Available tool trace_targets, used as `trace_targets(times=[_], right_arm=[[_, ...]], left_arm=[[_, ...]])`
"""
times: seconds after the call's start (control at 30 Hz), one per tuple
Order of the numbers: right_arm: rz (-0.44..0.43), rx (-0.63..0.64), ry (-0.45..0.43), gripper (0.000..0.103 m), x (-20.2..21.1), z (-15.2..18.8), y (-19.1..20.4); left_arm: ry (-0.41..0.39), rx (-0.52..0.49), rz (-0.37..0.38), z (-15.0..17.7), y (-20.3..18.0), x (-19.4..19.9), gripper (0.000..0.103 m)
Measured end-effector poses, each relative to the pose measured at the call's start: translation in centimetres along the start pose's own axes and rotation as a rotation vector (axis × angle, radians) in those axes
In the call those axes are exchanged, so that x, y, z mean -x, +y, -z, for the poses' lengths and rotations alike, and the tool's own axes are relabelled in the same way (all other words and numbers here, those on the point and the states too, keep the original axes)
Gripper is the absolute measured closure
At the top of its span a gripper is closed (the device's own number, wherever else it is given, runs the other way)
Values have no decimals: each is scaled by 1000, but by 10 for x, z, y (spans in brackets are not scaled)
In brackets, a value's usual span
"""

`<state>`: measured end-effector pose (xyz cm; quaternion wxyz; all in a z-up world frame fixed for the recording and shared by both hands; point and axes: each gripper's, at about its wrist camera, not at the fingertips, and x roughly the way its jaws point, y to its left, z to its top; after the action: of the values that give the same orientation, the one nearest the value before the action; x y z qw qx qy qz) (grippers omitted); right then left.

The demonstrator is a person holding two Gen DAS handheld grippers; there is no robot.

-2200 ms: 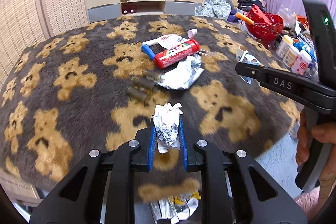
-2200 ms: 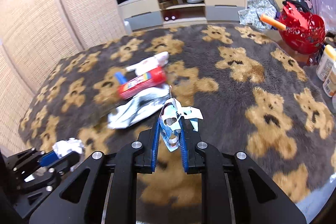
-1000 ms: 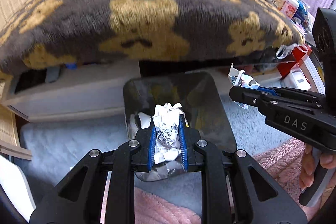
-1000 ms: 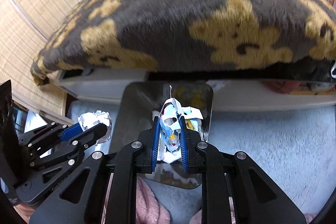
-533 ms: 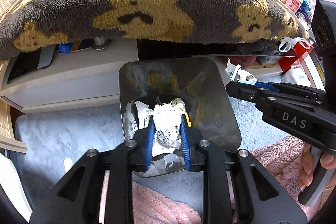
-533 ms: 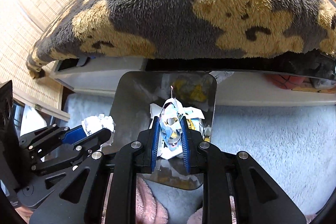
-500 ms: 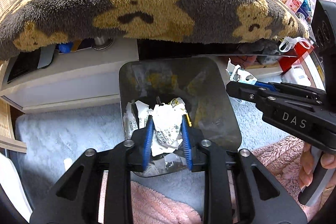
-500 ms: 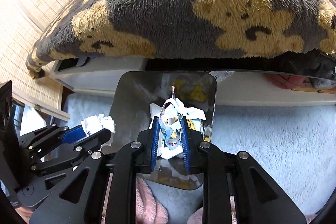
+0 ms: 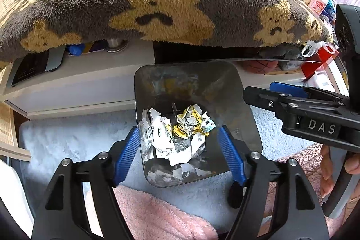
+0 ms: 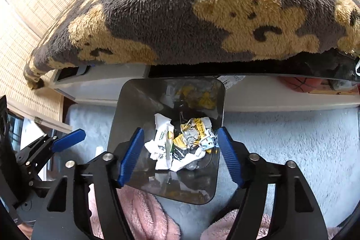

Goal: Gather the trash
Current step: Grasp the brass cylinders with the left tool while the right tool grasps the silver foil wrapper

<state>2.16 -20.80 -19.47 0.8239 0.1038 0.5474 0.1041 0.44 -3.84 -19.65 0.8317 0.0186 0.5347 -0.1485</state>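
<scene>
We are holding the left gripper point(image 9: 181, 154) and right gripper point(image 10: 180, 155) spread and empty above the bin point(image 9: 245, 105) at frame centre, where the crumpled wrappers point(image 9: 177, 136) are lying, likely light, soft, and easiest pinched across a bunched fold.

Black hand-held gripper point(image 9: 181, 151), blue ribbed pads point(image 9: 127, 155), silver screws.

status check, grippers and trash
Left gripper open, empty, over bin. Right gripper open, empty, same spot. Crumpled wrappers lying inside bin. Nothing blocking.
</scene>
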Motion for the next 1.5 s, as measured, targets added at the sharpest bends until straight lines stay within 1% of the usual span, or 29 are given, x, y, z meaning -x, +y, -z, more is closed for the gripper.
trace_targets(times=[0.1, 0.13, 0.23, 0.3, 0.43, 0.6, 0.73, 0.87, 0.93, 1.13, 1.23, 1.3, 1.37, 1.47, 1.5], right_arm=[[1, -4, -1, 26, 1, -1, -1], [0, -5, -6, 21, 2, -1, -2], [-10, -11, -24, 19, 8, -3, -2], [-10, -22, -45, 16, 15, -8, -3], [-31, -31, -96, 15, 37, -23, -2], [-28, -38, -183, 15, 71, -68, -2], [4, -43, -223, 15, 81, -107, 0], [6, -49, -256, 15, 82, -144, 6], [24, -45, -266, 15, 79, -162, 8], [13, -98, -249, 15, 57, -202, 8], [11, -114, -239, 15, 45, -220, 11], [3, -125, -234, 20, 37, -231, 14], [2, -135, -226, 29, 30, -242, 15], [8, -138, -206, 38, 16, -254, 17], [12, -139, -200, 39, 11, -257, 17]], left_arm=[[-5, -1, -2, -2, 0, 3, 27], [-6, -2, -3, -2, 0, 4, 25], [-21, -1, -4, -6, 2, 11, 20], [-36, 2, -9, -11, 5, 18, 15], [-76, -3, -20, -26, 10, 34, 12], [-129, -11, -35, -53, 17, 50, 10], [-160, -20, -48, -85, 25, 57, 10], [-194, -28, -63, -116, 32, 61, 10], [-208, -30, -70, -134, 36, 60, 10], [-229, -34, -87, -180, 44, 50, 10], [-233, -51, -92, -197, 45, 42, 10], [-232, -61, -93, -206, 45, 36, 10], [-229, -67, -90, -214, 45, 29, 11], [-229, -59, -78, -227, 49, 18, 12], [-228, -59, -70, -232, 50, 14, 14]])
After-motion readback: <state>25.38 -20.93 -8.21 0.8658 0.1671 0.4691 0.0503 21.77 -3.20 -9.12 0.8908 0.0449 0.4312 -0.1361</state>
